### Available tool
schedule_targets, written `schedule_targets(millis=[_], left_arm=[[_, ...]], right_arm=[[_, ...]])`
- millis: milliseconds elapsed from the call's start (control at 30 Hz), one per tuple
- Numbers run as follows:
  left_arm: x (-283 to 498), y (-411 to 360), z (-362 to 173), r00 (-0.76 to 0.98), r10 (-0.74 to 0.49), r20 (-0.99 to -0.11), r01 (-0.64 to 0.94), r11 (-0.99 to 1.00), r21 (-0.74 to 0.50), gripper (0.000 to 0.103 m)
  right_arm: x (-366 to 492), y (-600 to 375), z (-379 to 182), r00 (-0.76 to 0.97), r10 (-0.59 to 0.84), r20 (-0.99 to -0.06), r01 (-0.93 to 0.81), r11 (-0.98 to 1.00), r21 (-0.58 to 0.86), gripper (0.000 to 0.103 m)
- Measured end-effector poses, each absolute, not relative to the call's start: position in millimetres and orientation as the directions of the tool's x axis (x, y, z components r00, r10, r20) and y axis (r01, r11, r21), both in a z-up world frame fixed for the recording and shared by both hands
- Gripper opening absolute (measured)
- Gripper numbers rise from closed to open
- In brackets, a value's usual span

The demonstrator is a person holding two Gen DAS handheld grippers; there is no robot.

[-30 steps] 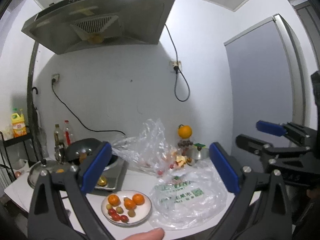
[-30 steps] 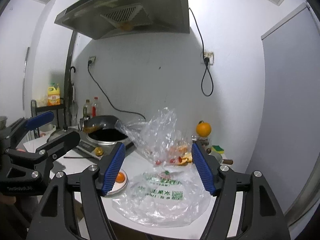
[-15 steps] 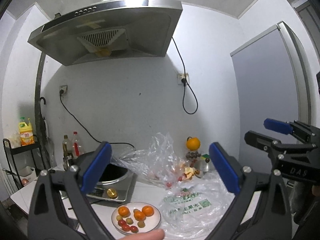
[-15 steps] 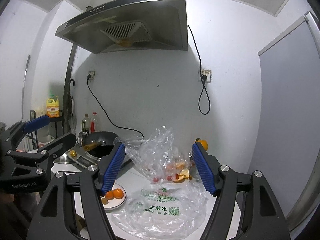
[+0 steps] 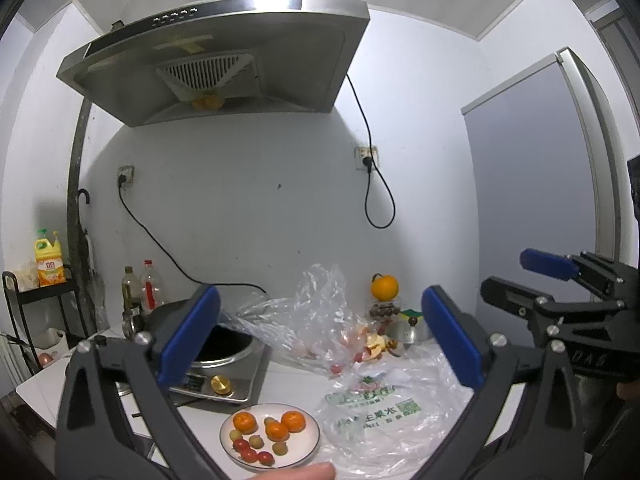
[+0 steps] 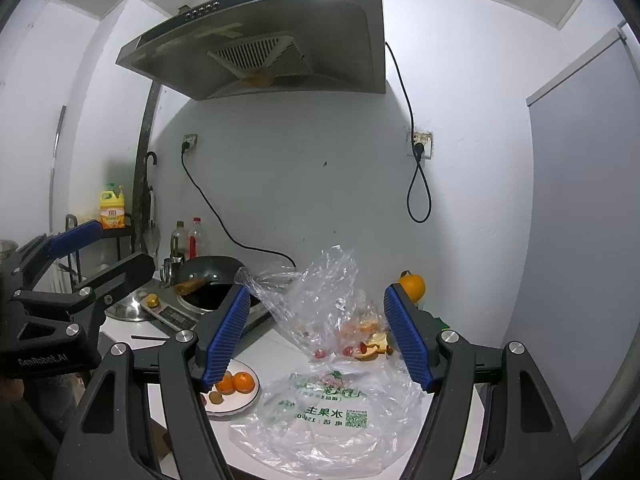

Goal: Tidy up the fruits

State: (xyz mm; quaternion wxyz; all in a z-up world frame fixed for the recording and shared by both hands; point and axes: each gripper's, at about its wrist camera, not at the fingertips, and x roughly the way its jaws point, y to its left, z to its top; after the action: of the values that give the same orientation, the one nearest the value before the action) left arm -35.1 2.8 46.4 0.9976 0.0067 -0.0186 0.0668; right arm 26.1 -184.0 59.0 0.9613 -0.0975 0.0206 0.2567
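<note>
A white plate (image 5: 312,438) at the counter's front holds three small oranges (image 5: 245,421) and several cherry tomatoes and olive-like fruits; it also shows in the right wrist view (image 6: 250,400). A flat printed plastic bag (image 5: 376,404) lies right of it. A crumpled clear bag (image 5: 320,320) behind holds loose tomatoes and peel. A whole orange (image 5: 384,287) sits high at the back. My left gripper (image 5: 320,340) is open and empty, held back from the counter. My right gripper (image 6: 316,336) is open and empty too.
An induction cooker with a black wok (image 5: 224,350) stands left of the plate. Oil bottles (image 5: 138,290) and a rack with a yellow jug (image 5: 49,266) are at far left. A range hood (image 5: 224,60) hangs overhead. A pot lid (image 5: 410,330) lies at back right.
Both grippers have tilted upward and pulled back, so the counter and plate sit lower in both views. Both stay open and empty.
</note>
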Motion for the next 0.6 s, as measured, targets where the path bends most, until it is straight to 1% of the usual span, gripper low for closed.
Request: schedule_targets(millis=[600], left_arm=[[-30.9,1.5,43.2,0.993,0.114,0.027,-0.114,0.993,0.014,0.102]], right_arm=[[31.7,-183.1,55.9,0.870,0.481,-0.106,-0.493,0.854,-0.167,0.073]])
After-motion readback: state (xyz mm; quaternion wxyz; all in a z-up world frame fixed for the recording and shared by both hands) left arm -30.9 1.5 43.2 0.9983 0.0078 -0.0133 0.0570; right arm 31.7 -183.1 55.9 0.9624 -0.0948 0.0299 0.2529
